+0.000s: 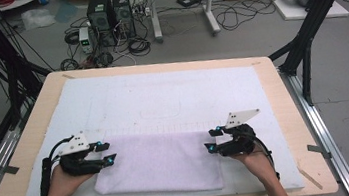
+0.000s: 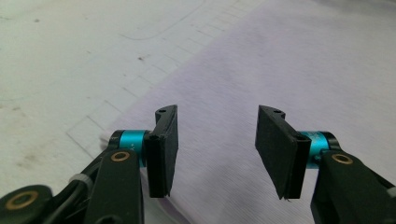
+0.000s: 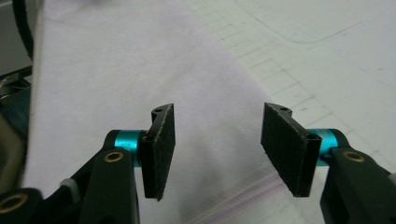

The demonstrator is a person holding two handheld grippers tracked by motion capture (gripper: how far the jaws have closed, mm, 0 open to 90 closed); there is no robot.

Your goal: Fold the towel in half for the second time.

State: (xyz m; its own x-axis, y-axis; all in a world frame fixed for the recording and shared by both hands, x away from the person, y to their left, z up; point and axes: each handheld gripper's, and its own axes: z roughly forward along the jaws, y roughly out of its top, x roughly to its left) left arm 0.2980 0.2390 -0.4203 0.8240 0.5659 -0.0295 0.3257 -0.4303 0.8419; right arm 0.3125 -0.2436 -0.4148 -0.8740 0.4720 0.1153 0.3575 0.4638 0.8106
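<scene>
Two hand-held grippers, jaws apart.
The black left gripper and black right gripper face each other, both gaping wide.

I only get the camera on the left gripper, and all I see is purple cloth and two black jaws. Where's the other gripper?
Observer: The right gripper is at the towel's opposite short end, facing inward.
Operator: Is it grabbing it?
Observer: No. In the right gripper view its jaws stand apart over the towel's edge.
Operator: Is the towel spread flat?
Observer: It lies as a long folded rectangle near the front of the white mat.
</scene>
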